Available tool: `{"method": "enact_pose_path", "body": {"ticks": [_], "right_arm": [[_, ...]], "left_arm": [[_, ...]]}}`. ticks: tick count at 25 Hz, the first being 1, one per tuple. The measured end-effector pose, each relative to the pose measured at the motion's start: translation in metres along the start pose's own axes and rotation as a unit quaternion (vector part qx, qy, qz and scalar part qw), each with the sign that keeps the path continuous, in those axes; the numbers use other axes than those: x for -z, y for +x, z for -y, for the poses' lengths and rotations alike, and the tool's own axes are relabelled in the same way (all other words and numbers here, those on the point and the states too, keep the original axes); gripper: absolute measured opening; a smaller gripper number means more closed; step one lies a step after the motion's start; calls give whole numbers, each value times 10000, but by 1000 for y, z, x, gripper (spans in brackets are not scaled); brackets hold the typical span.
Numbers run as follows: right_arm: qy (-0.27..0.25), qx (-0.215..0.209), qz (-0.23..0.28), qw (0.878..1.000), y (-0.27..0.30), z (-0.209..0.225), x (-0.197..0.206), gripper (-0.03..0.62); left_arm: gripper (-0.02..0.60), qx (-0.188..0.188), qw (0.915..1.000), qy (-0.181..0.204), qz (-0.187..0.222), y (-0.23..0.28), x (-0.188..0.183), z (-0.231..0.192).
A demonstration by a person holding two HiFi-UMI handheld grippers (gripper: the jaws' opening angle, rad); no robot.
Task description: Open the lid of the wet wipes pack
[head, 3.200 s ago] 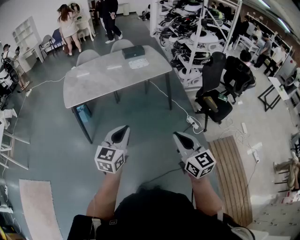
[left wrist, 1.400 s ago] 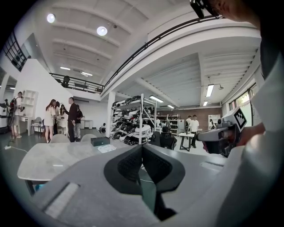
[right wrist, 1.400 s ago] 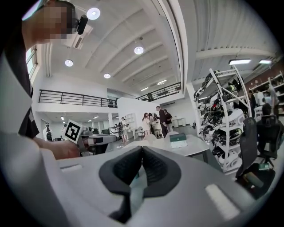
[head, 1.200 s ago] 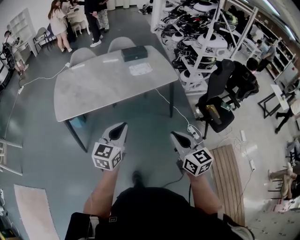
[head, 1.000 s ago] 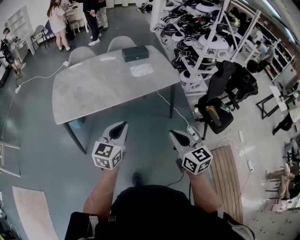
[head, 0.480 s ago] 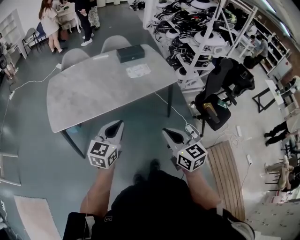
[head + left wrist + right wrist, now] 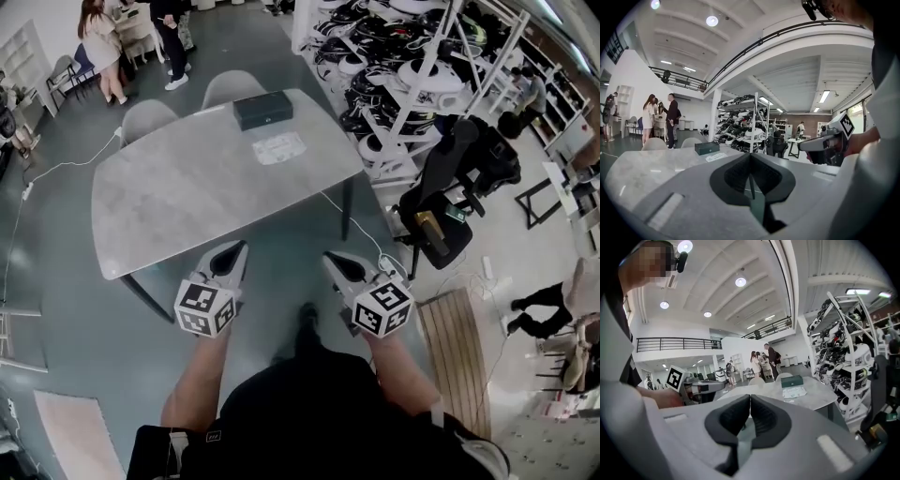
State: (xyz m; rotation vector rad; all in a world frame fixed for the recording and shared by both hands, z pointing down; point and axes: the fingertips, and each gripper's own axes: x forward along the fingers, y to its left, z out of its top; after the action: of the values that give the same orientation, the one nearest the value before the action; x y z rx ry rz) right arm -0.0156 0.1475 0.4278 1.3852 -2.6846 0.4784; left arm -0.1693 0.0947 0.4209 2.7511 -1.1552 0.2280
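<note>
The wet wipes pack [image 7: 279, 147] is a flat white packet lying on the far right part of the grey table [image 7: 178, 202]. It also shows small in the left gripper view [image 7: 716, 157] and the right gripper view [image 7: 793, 392]. My left gripper [image 7: 239, 247] and right gripper [image 7: 329, 257] hang side by side over the floor, short of the table's near edge. Both point toward the table, well away from the pack. In each gripper's own view, left [image 7: 750, 157] and right [image 7: 750, 396], the pads meet with nothing between them.
A dark green box [image 7: 262, 110] sits behind the pack. Two grey chairs [image 7: 230, 87] stand at the table's far side. Racks of gear [image 7: 403, 66], a black office chair [image 7: 448, 192], a floor cable with power strip [image 7: 386, 265] and a wooden pallet [image 7: 459, 342] are to the right. People [image 7: 98, 42] stand far left.
The table has drawn closer and larger in the head view as I walk toward it. Both grippers stay shut and side by side in front of me.
</note>
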Motion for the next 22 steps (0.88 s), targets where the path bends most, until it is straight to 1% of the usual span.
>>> {"method": "enact_pose_path", "body": {"ticks": [6,9,15,18,22], "right_arm": [[130,-194,-14,9997,46,63,-15,3],[191,-287,-52,9994,63,100,-26,3],[191,-507,-100,9985,94,162,-39,3],[214,-594,-153,9979,106,184,-42,3],[258,-666,-205,9972,123,200,-49,3]], "left_arm": [[11,-97,9998,-5,-187,73,-7,-28],[11,-137,9996,24,-251,114,-19,-34],[11,-237,9987,151,-436,181,-30,-46],[11,-274,9983,180,-476,204,-36,-51],[11,-326,9975,220,-589,226,-41,-65]]}}
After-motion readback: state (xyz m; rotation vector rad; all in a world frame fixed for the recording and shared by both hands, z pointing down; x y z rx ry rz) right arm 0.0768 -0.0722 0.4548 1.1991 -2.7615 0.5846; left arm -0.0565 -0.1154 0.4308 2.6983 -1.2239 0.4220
